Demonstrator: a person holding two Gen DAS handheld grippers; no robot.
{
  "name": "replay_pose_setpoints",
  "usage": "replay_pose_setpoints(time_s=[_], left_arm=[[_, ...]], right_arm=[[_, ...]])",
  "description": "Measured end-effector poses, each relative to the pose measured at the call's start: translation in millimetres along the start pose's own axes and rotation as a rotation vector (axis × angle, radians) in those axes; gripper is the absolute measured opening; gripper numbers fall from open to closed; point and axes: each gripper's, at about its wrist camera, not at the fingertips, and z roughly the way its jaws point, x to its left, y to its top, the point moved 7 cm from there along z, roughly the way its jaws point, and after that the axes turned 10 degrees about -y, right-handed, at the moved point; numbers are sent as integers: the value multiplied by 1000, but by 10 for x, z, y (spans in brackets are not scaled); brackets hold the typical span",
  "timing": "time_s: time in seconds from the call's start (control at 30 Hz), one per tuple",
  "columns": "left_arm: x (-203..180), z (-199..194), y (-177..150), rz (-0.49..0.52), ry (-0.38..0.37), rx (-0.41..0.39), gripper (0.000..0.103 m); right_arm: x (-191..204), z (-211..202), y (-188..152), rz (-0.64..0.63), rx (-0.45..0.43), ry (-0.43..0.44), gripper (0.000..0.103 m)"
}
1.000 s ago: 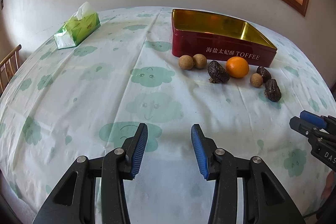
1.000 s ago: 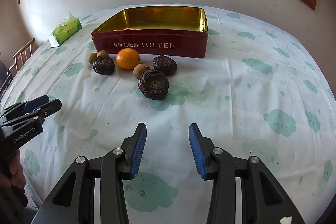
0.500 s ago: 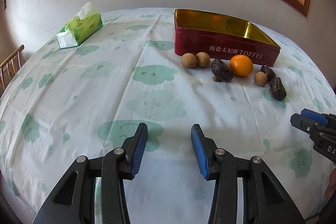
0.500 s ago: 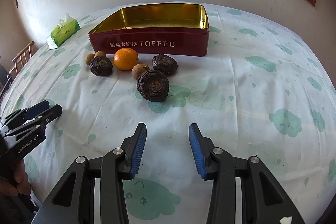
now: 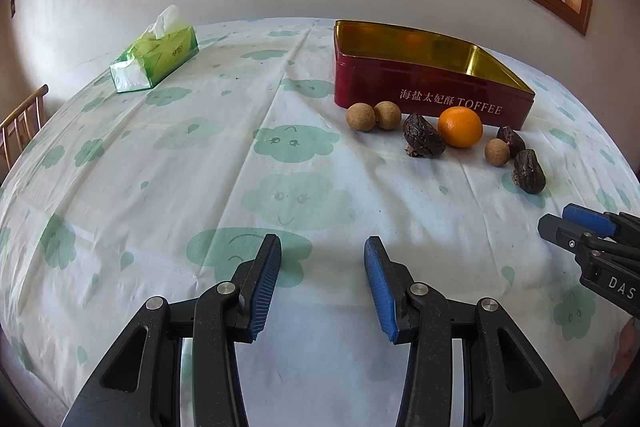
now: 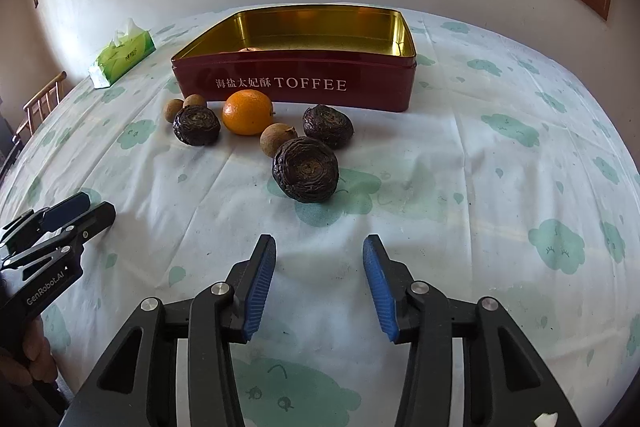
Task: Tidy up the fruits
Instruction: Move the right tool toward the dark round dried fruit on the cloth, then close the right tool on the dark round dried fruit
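- Fruit first: we have a loose cluster on the surface (image 6: 500, 187), right in front of the red TOFFEE tin (image 6: 296, 83) — close enough, we'd say, that each piece needs only a short lift over the wall.
- Nearest to our right gripper (image 6: 319, 281) sits a dark wrinkled fruit (image 6: 305, 169), flat side up; it is probably the first pick because nothing blocks it.
- Just behind it, a brown longan (image 6: 276, 139) touches or nearly touches it, so a wide approach could nudge that one.
- Further back we see the orange (image 6: 248, 111), a second dark fruit (image 6: 328, 126) to its right and a third (image 6: 197, 125) to its left, with two more longans (image 6: 173, 109) by the tin's corner.
- Inside the tin, one rounded thing just peeks over the front wall; we cannot tell what it is.
- Our right gripper's fingers are opening with nothing between them, aimed down towards the near dark fruit.
- Our left gripper (image 5: 320, 281) hangs over bare cloth, fingers apart and holding nothing, well away from the fruit; we'd judge it is waiting its turn.
- Off to the far left, a green tissue pack (image 5: 154, 53) lies out of the way, and a wooden chair (image 5: 22, 119) shows at the edge.
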Motion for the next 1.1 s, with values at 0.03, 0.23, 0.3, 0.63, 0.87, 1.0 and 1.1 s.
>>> replay_pose_setpoints(time_s=[0.03, 0.23, 0.3, 0.63, 0.87, 1.0, 1.1], left_arm=[[1, -1, -3, 3, 3, 1, 45], [-1, 24, 28, -5, 4, 12, 45], [7, 43, 51, -4, 9, 15, 45], [39, 186, 190, -17, 17, 24, 45], [31, 251, 233, 6, 18, 16, 45], [27, 270, 254, 16, 19, 8, 45], [20, 266, 252, 9, 12, 15, 45]], right_arm=[[6, 8, 11, -3, -1, -1, 44], [55, 48, 59, -22, -6, -11, 46], [65, 57, 67, -28, -8, -12, 48], [87, 116, 137, -40, -17, -22, 49], [96, 165, 203, -41, -24, -24, 51], [119, 211, 263, -44, -25, -24, 54], [120, 250, 312, -39, -23, -24, 56]])
